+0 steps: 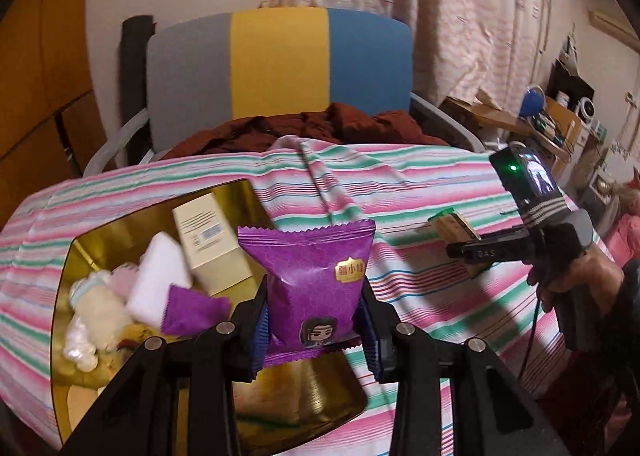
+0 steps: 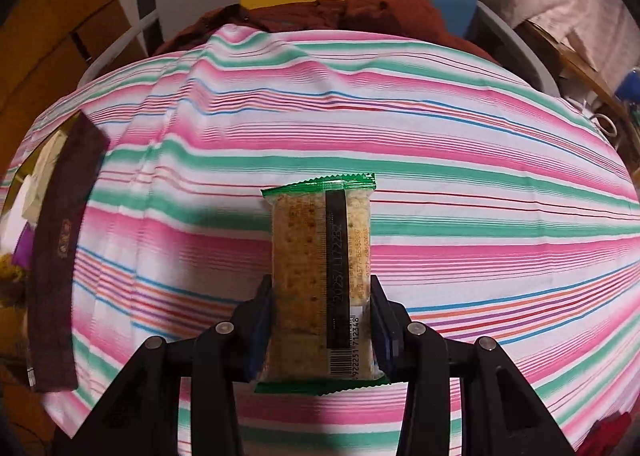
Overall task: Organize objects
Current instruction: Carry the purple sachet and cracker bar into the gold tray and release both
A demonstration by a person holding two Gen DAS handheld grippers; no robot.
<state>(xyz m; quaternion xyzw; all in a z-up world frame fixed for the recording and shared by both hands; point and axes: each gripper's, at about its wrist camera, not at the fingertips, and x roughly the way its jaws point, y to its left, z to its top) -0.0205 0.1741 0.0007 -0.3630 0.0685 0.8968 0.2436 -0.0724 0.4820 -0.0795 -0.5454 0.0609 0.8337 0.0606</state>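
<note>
My left gripper (image 1: 314, 304) is shut on a purple snack packet (image 1: 310, 280) and holds it upright over the near right part of a gold tin (image 1: 316, 400). The tin holds a cream carton (image 1: 210, 244), a white pad (image 1: 158, 280), a second purple packet (image 1: 194, 310) and a pale plush toy (image 1: 98, 308). My right gripper (image 2: 322, 292) is shut on a green-edged cracker packet (image 2: 320, 276) above the striped cloth (image 2: 440, 176). From the left wrist view that right gripper (image 1: 464, 246) hangs to the right of the tin, held by a hand (image 1: 576, 272).
The striped cloth (image 1: 420, 192) covers the whole table. A chair with grey, yellow and blue back (image 1: 280, 64) stands behind it with a rust-brown garment (image 1: 320, 128) on the seat. A cluttered desk (image 1: 552, 124) is at far right. The tin's edge (image 2: 24, 192) shows at left.
</note>
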